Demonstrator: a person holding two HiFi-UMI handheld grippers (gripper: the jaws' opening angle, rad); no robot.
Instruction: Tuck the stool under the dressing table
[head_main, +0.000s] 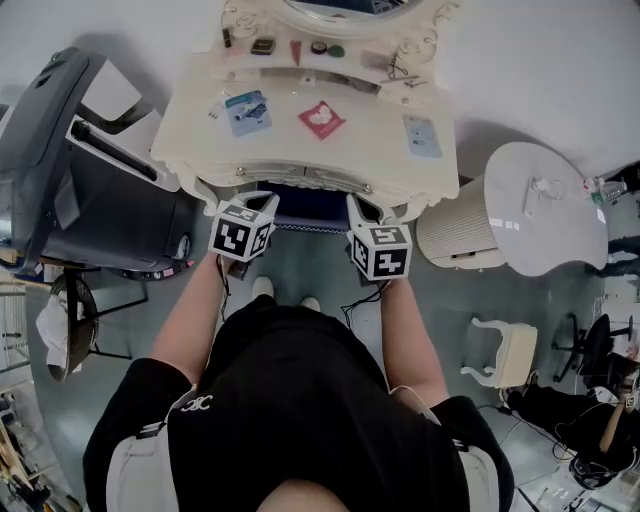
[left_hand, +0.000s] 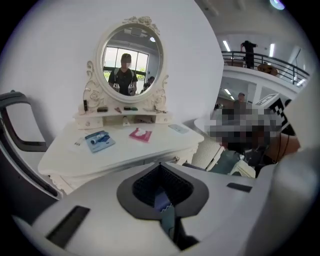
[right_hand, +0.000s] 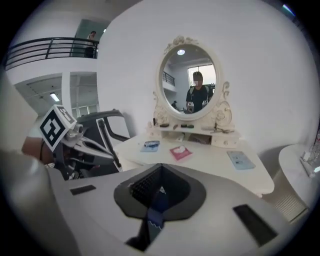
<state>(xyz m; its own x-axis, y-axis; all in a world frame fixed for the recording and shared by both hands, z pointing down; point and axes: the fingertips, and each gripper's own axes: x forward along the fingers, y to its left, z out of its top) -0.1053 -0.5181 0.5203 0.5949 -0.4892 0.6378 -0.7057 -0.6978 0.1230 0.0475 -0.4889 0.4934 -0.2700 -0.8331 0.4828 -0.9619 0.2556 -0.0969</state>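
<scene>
The cream dressing table (head_main: 345, 140) with its oval mirror (left_hand: 130, 65) stands straight ahead of me. Under its front edge shows the dark blue seat of the stool (head_main: 305, 212), mostly hidden by the tabletop. My left gripper (head_main: 270, 203) and right gripper (head_main: 354, 203) are held side by side just before the table's front edge, above the stool's seat. In both gripper views the jaws are shut with nothing between them, left gripper (left_hand: 161, 167) and right gripper (right_hand: 160, 167) both pointing at the tabletop (right_hand: 210, 160).
A black office chair (head_main: 60, 170) stands close on the left. A white ribbed drum (head_main: 460, 225) and a round white table (head_main: 540, 210) are on the right, with a small white seat (head_main: 505, 352) nearer me. Cards and packets (head_main: 322, 118) lie on the tabletop.
</scene>
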